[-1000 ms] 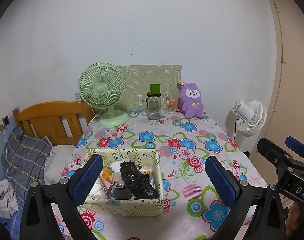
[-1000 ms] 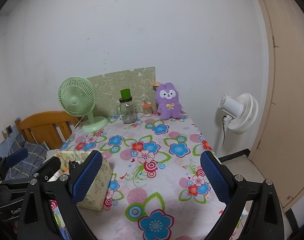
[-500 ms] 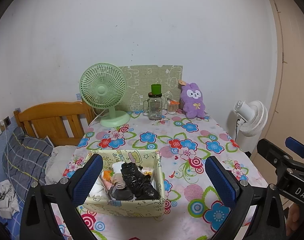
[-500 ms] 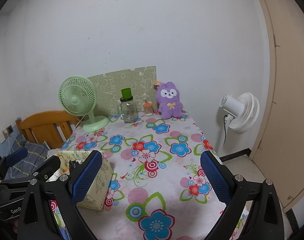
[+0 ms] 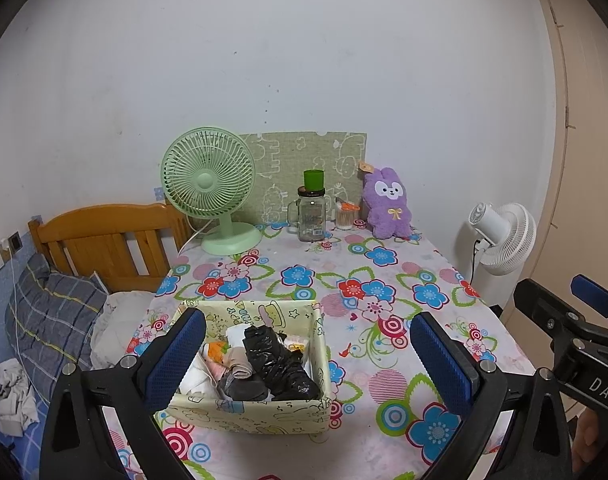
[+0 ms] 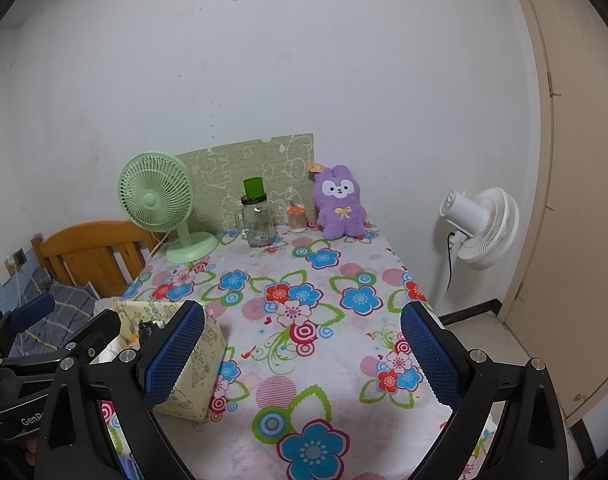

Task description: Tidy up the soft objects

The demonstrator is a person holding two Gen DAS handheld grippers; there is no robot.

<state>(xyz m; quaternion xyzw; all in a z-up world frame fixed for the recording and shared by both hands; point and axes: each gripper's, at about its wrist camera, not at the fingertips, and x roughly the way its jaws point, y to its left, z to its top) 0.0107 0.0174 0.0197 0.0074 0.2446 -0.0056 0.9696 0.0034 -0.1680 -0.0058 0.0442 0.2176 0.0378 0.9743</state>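
Note:
A pale yellow fabric box point(image 5: 207, 408) stands near the table's front left. It holds several soft items: a black bundle point(image 5: 277, 364), grey and pink rolled socks point(image 5: 239, 376) and white cloth. The box also shows in the right wrist view point(image 6: 199, 364). A purple plush rabbit point(image 5: 388, 204) sits at the table's far end against the wall, also in the right wrist view point(image 6: 342, 208). My left gripper point(image 5: 308, 356) is open and empty, held above and behind the box. My right gripper point(image 6: 301, 354) is open and empty over the floral tablecloth point(image 6: 304, 280).
A green desk fan point(image 5: 211, 184), a glass jar with a green cup on it point(image 5: 311, 212) and a small orange-lidded jar point(image 5: 346, 216) stand at the far end. A white floor fan point(image 5: 500, 236) is right of the table. A wooden bed headboard point(image 5: 103, 240) and bedding lie left.
Both grippers have drawn slightly back and up from the table; the box looks a little farther away. Both stay open and empty.

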